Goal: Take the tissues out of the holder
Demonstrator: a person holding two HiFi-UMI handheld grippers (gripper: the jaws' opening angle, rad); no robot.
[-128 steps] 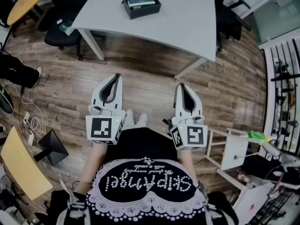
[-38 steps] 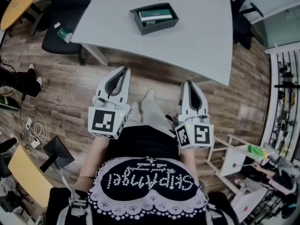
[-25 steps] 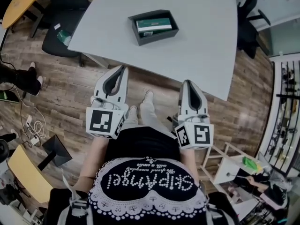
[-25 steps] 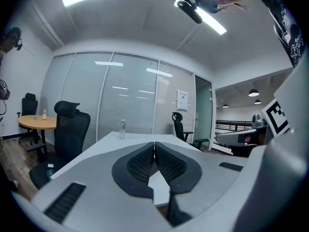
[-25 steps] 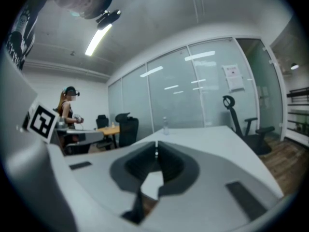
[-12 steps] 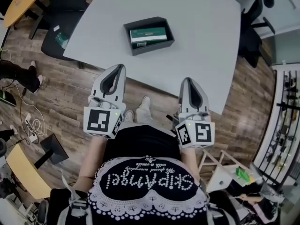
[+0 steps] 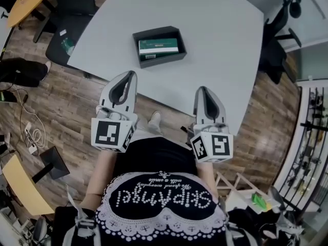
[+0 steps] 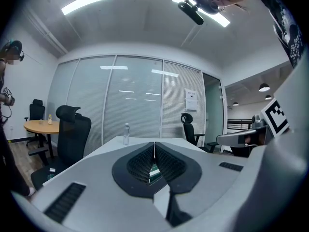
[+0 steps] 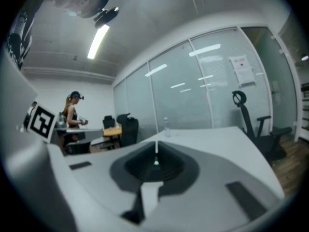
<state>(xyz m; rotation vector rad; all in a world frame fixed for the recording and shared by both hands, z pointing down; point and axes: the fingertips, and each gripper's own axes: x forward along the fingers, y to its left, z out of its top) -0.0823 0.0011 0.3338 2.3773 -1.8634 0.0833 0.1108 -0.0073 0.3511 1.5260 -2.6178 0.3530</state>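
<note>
Head view. Grey-white table fills the upper middle of the frame; its near edge runs just ahead of both grippers. Surface bare apart from a black holder, set toward the near left part of the top. A green-and-white pack of tissues lies flat inside it, against the far wall.

Left gripper: jaws pressed together, nothing between them; tip at the table's near edge, holder at its 1 o'clock, apart from it. Right gripper: jaws likewise closed and empty; tip over the near edge, holder at its 11 o'clock, further off.

Room: wood-plank floor. Black office chair at the table's 10 o'clock, another chair at its 3 o'clock. Round yellow-topped table at 11 o'clock. Cables on the floor at 9 o'clock.

Left gripper view: a clear bottle stands at the far end of the table, glass partition wall behind, strip light on the ceiling.
</note>
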